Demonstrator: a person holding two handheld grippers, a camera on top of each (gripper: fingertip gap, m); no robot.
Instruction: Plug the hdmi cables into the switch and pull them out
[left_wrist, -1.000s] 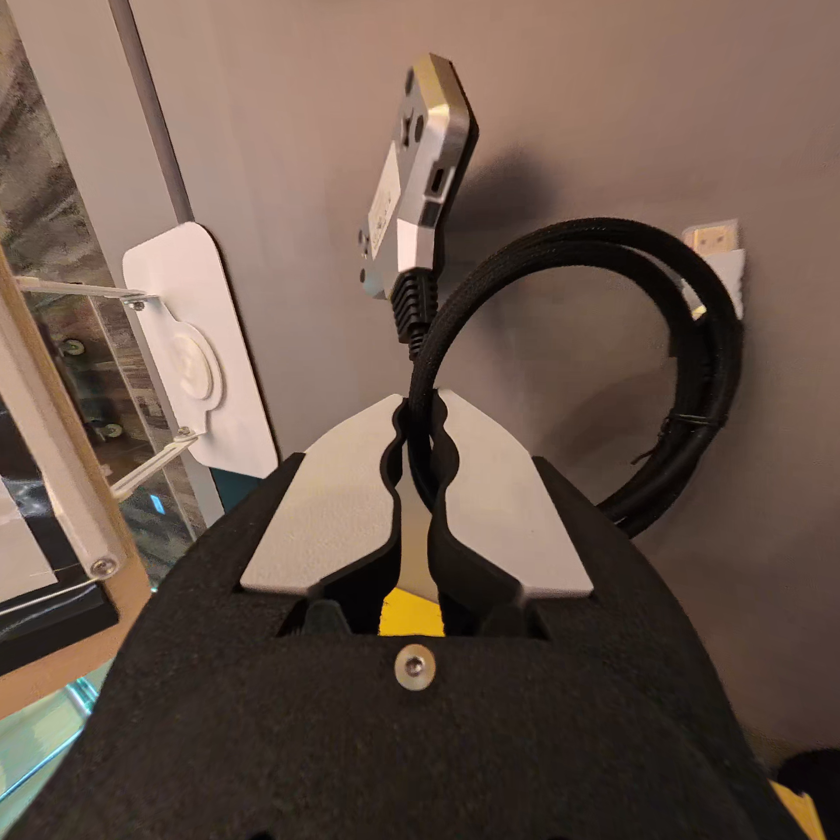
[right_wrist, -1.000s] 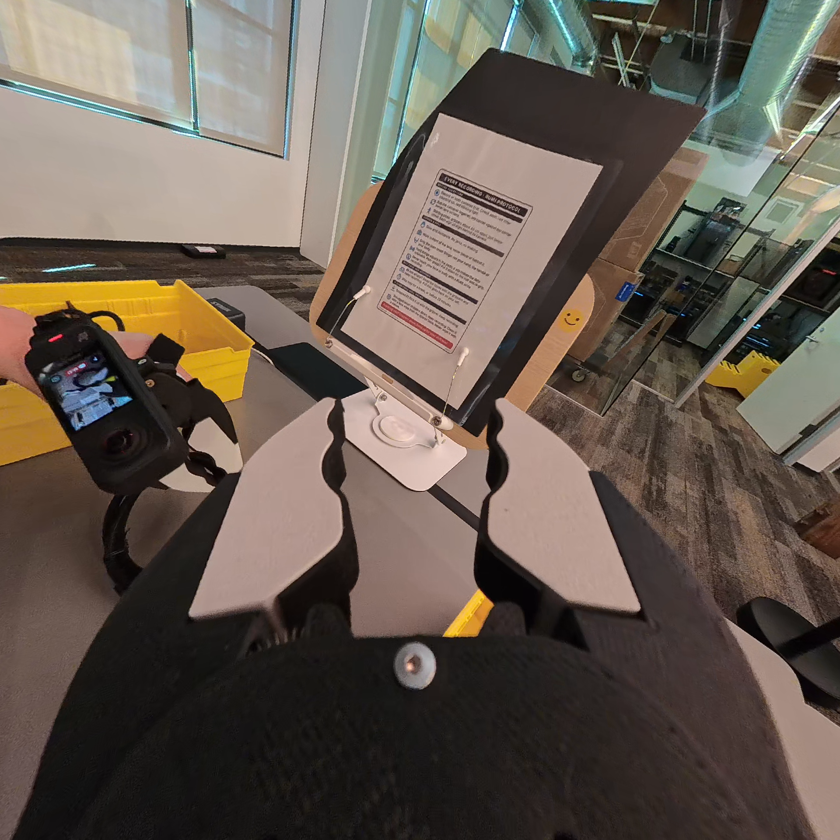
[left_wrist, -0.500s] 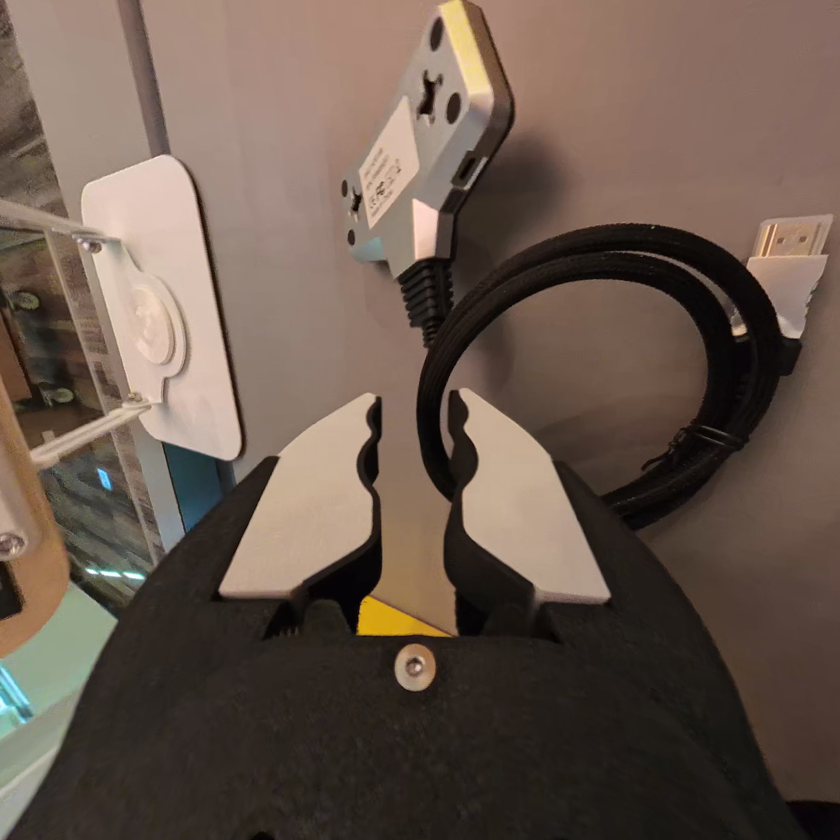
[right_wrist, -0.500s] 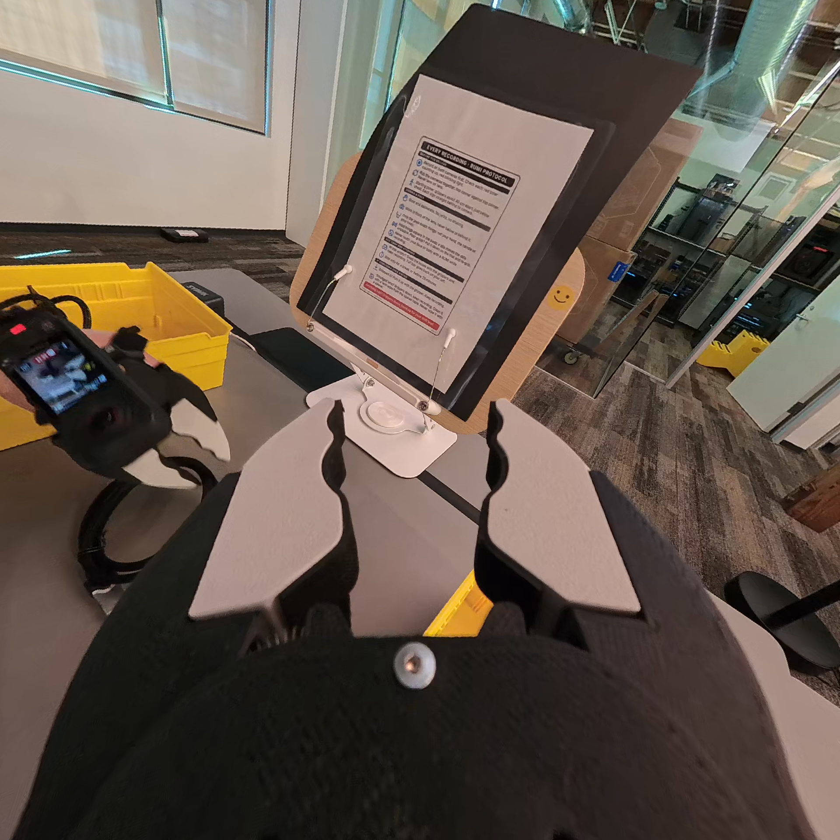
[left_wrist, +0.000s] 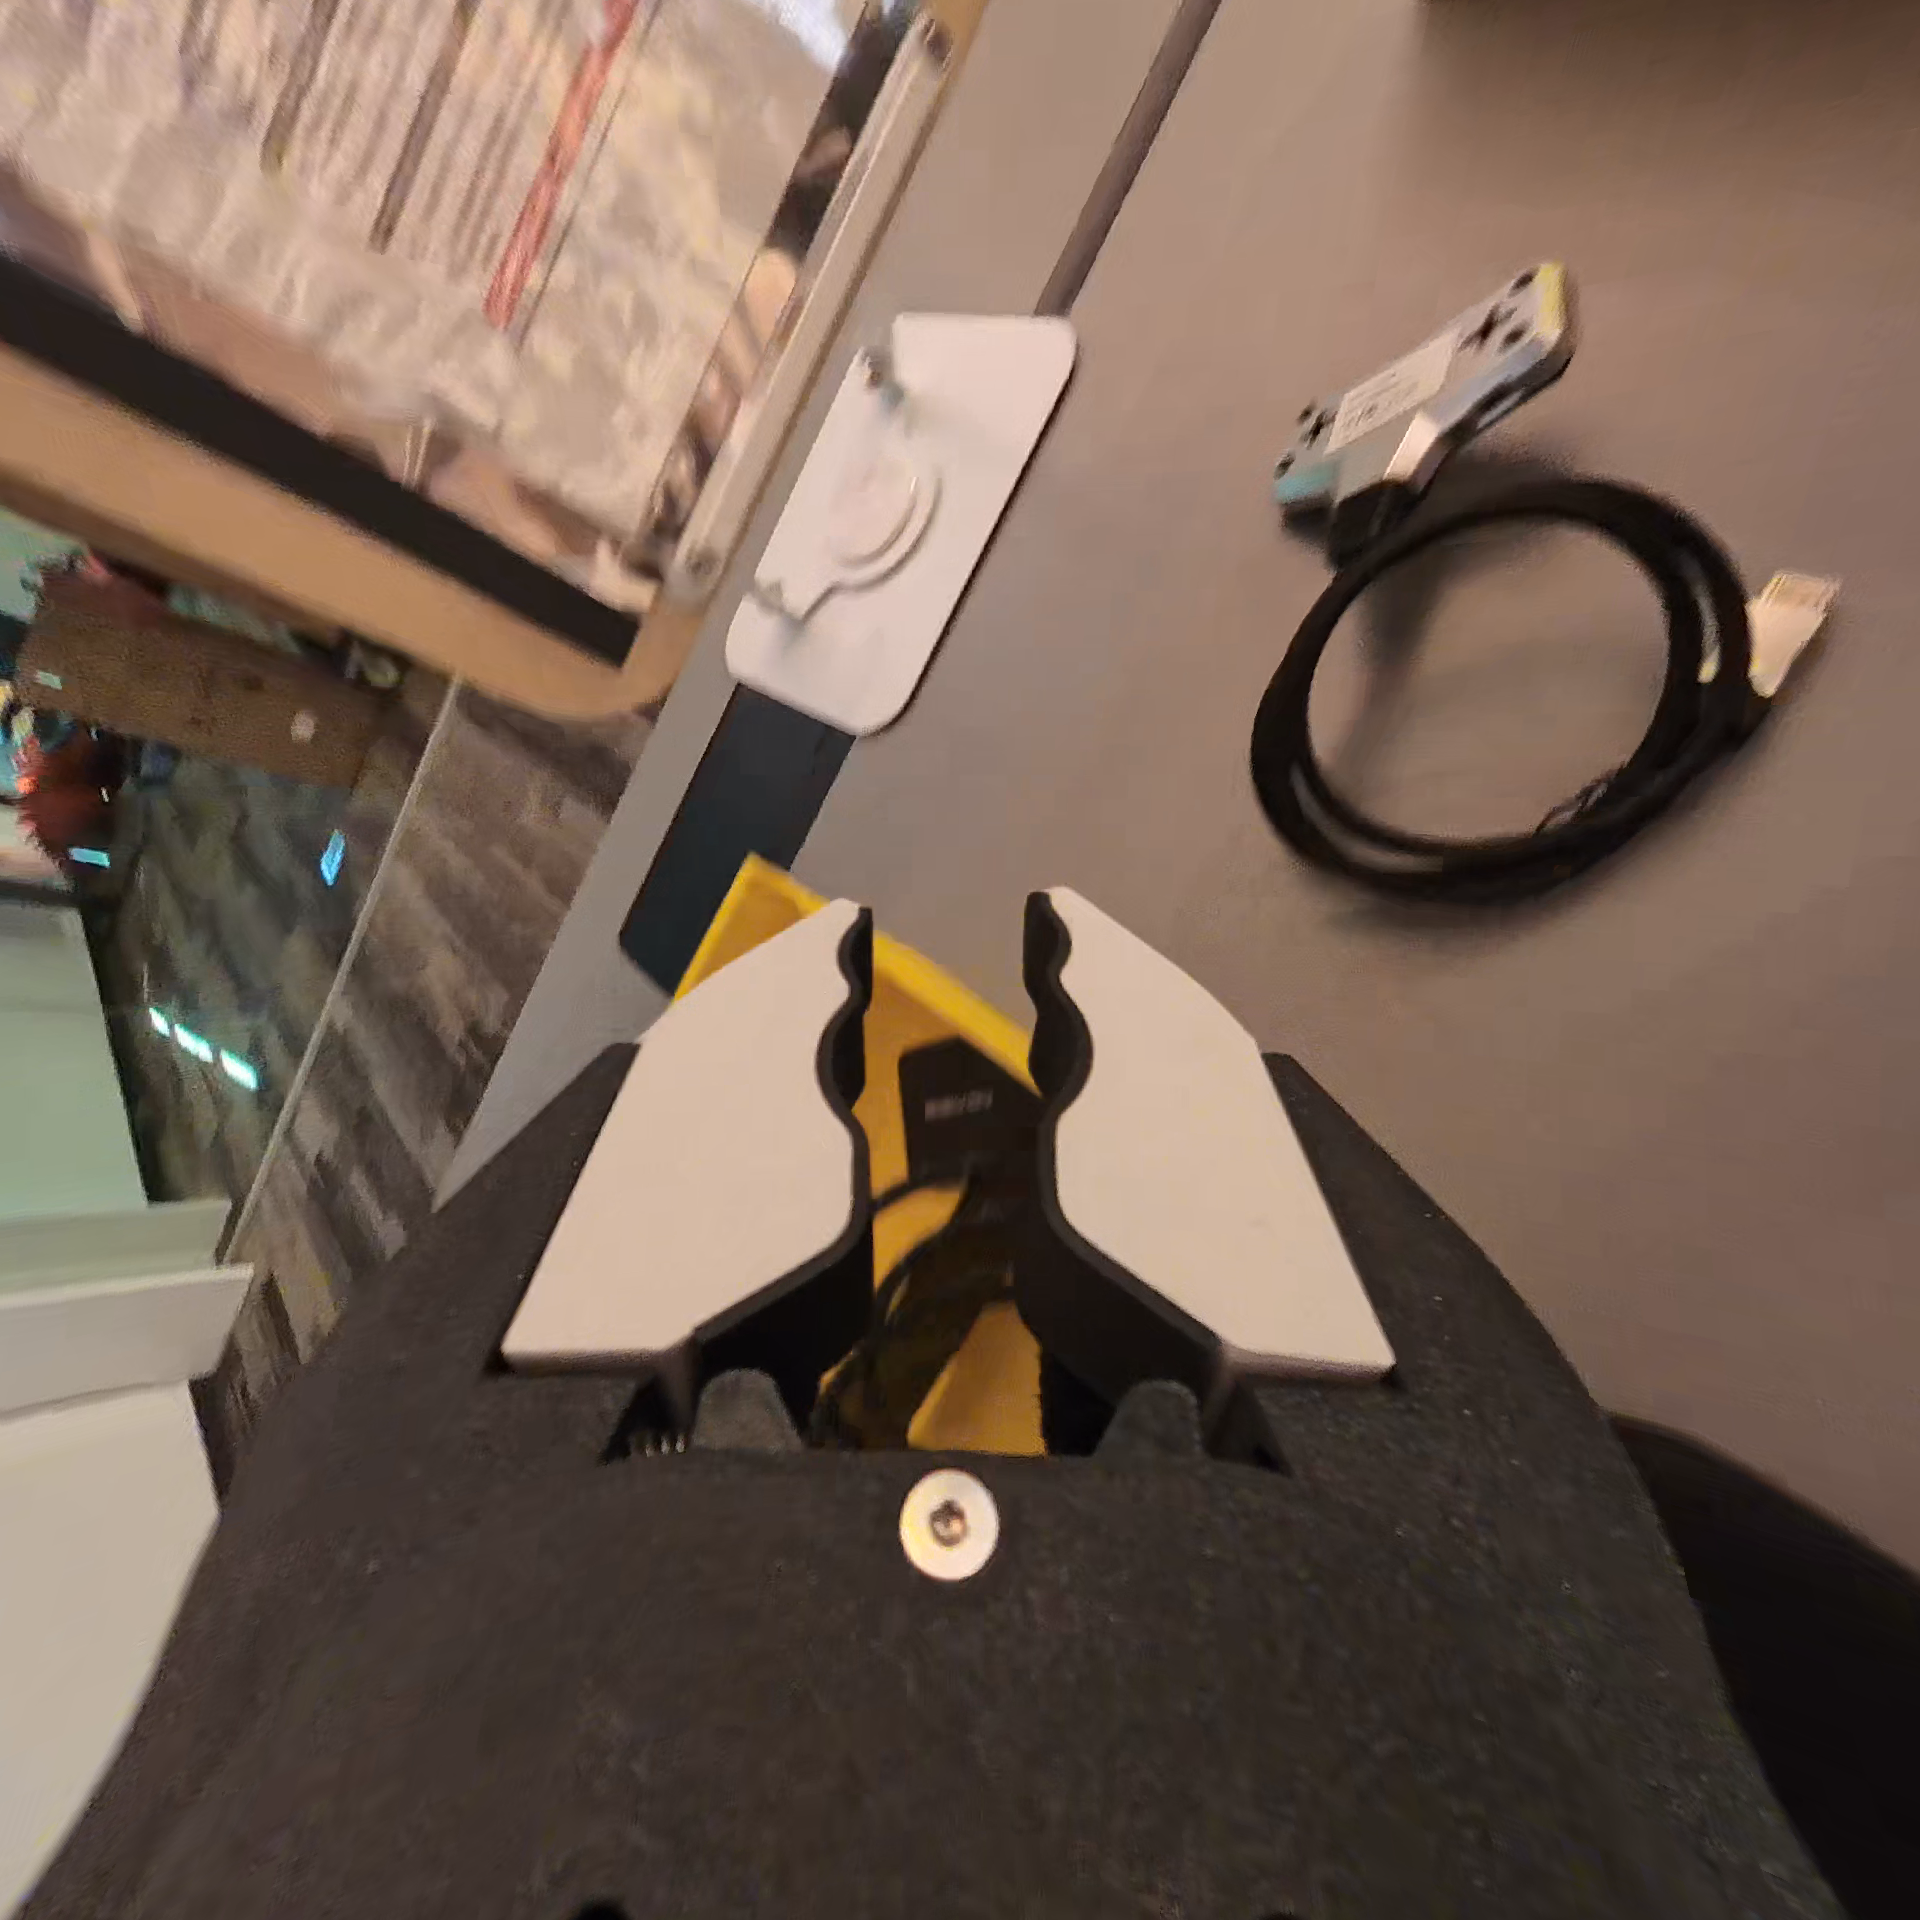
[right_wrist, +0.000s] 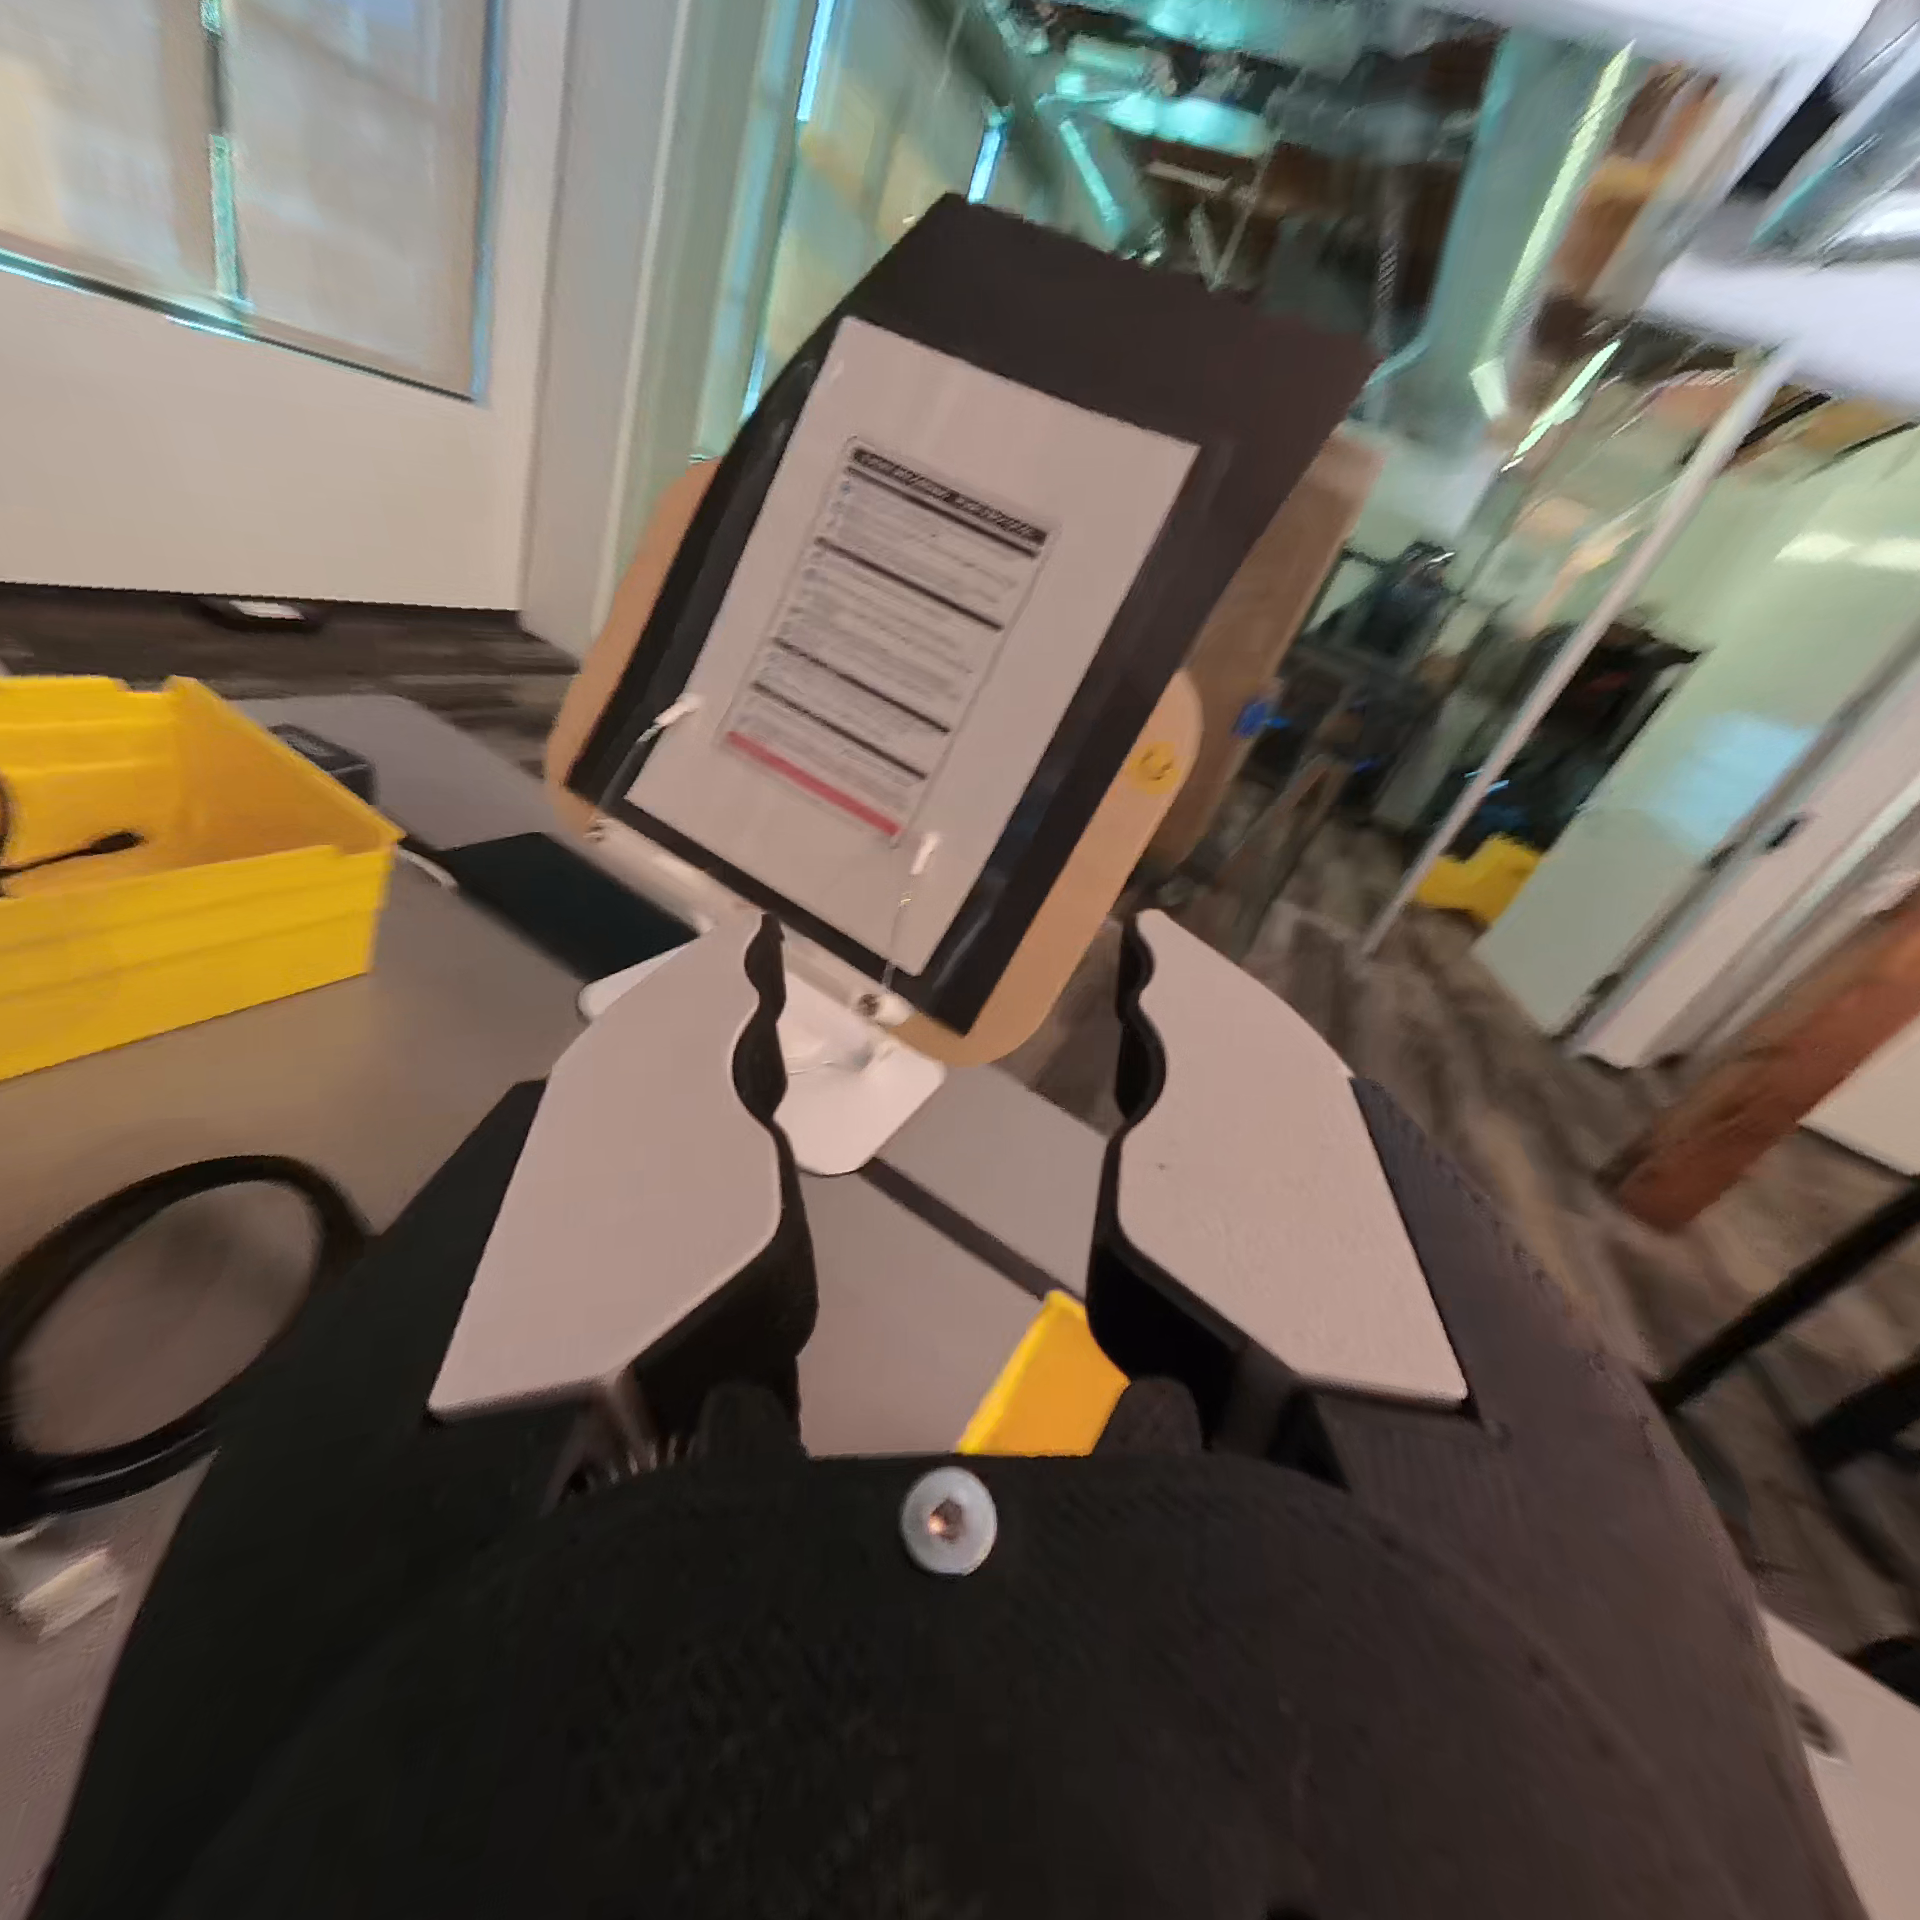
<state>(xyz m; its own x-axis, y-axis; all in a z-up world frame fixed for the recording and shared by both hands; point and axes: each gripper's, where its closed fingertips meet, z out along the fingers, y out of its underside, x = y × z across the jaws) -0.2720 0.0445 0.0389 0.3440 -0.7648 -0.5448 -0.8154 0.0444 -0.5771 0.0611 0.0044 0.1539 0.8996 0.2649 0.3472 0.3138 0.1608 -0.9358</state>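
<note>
- Since a second ago the left hand-held gripper (left_wrist: 943, 920) has let go of the black cable it was pinching and has pulled back and away; its jaws now stand apart with nothing between them, hanging over a yellow bin (left_wrist: 940, 997) that holds a small black device (left_wrist: 961, 1107) and some dark wires
- The right hand-held gripper (right_wrist: 945, 940) has swung slightly too, and the left one no longer shows in its view; its jaws are spread wide and empty, pointing toward the tablet stand (right_wrist: 935, 644) at the far side of the bench (right_wrist: 436, 1039)
- The silver switch (left_wrist: 1423, 400) lies on the grey bench, well apart from both grippers, its tail joined to the coiled hdmi cable (left_wrist: 1496, 707), whose silver plug (left_wrist: 1792, 629) rests at the coil's outer edge
- In the right wrist view only part of the coil (right_wrist: 166, 1320) shows at the left edge
- Risk, as I judge it: the switch is light and unheld, so pushing a plug in with one gripper would likely slide it across the bench
- The tied coil is stiff and could drag the switch or twist the plug off line with the port
- Both views are blurred by motion, so which port faces which way cannot be told; a misjudged angle could jam the plug
</note>
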